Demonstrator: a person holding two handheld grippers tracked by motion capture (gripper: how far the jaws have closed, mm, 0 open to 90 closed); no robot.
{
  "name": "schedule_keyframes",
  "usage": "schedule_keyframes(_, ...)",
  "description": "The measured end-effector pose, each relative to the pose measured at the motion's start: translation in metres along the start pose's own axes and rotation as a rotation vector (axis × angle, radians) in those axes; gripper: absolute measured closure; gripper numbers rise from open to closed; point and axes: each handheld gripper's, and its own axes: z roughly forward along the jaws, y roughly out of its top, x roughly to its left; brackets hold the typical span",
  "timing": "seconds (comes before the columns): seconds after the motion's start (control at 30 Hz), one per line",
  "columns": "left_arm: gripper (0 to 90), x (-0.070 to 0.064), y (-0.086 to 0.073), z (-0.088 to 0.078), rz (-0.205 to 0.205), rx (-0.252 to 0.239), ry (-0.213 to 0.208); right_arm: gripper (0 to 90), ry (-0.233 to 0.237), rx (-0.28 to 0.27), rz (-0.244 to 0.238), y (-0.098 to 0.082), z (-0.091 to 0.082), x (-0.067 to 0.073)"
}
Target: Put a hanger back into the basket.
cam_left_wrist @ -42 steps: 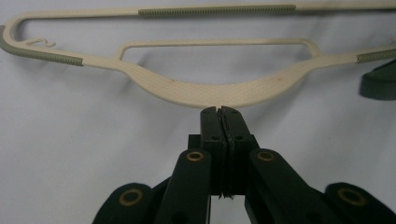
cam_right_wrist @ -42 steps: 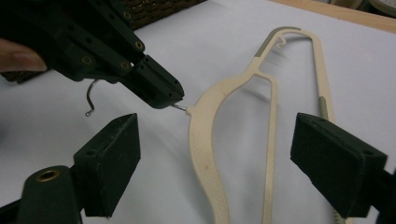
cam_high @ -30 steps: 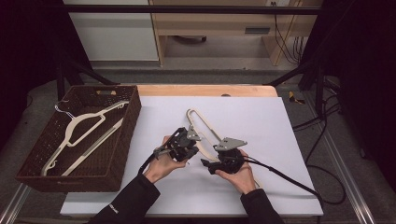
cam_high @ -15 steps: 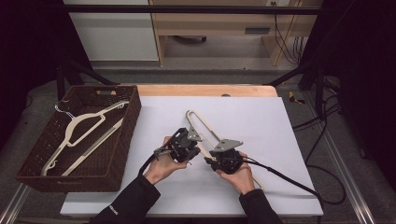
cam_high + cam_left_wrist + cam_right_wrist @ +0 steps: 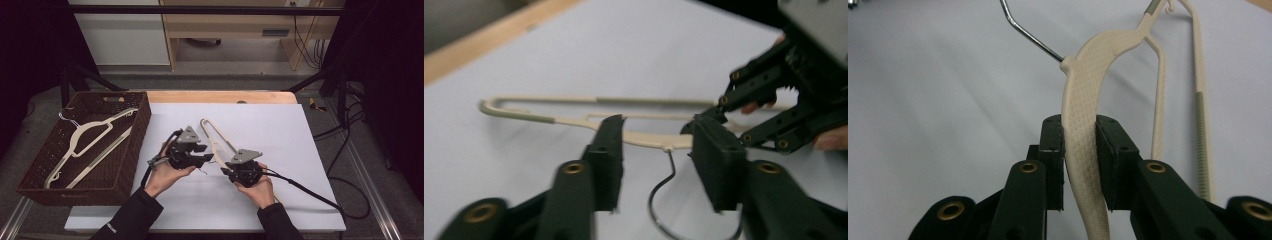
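A cream plastic hanger (image 5: 215, 137) with a metal hook lies at the middle of the white table. My right gripper (image 5: 231, 167) is shut on one of its shoulder arms. In the right gripper view both pads (image 5: 1053, 145) press on the textured arm (image 5: 1098, 55); its jaws have just been closing on it. My left gripper (image 5: 207, 156) faces the hanger's neck from the left. Its jaws have just been opening and stand open (image 5: 658, 125). The wire hook (image 5: 661, 190) curls between them untouched, and the hanger's neck (image 5: 644, 140) lies just beyond the tips.
A brown wicker basket (image 5: 137, 145) stands at the table's left and holds two more cream hangers (image 5: 85, 135). A wooden strip (image 5: 220, 96) marks the far edge. The right gripper's cable (image 5: 310, 192) trails off to the right.
The left gripper's jaws have come off the hanger and opened, and that hand has drawn back a little to the left. The right gripper has closed on the hanger's arm.
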Motion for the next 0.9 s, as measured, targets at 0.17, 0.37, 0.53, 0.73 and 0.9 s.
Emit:
schedule_keyframes(0.17,32.2,0.010,-0.007,-0.026,-0.024,-0.084,0.042,77.2,-0.034,-0.005,0.002,0.004,-0.014,-0.006)
schedule_keyframes(0.37,24.0,0.011,-0.028,-0.035,-0.028,-0.079,0.070,79.3,-0.095,-0.012,-0.016,0.006,-0.026,-0.011)
schedule_keyframes(0.53,19.7,0.009,-0.042,-0.036,-0.014,-0.076,0.068,81.7,-0.154,-0.019,-0.030,0.008,-0.035,-0.015)
schedule_keyframes(0.73,15.2,0.011,-0.050,-0.035,-0.035,-0.070,0.076,86.8,-0.195,-0.060,-0.003,0.006,-0.052,-0.026)
schedule_keyframes(0.9,13.6,0.011,-0.050,-0.036,-0.036,-0.071,0.078,86.9,-0.077,-0.099,0.041,0.002,-0.061,-0.034)
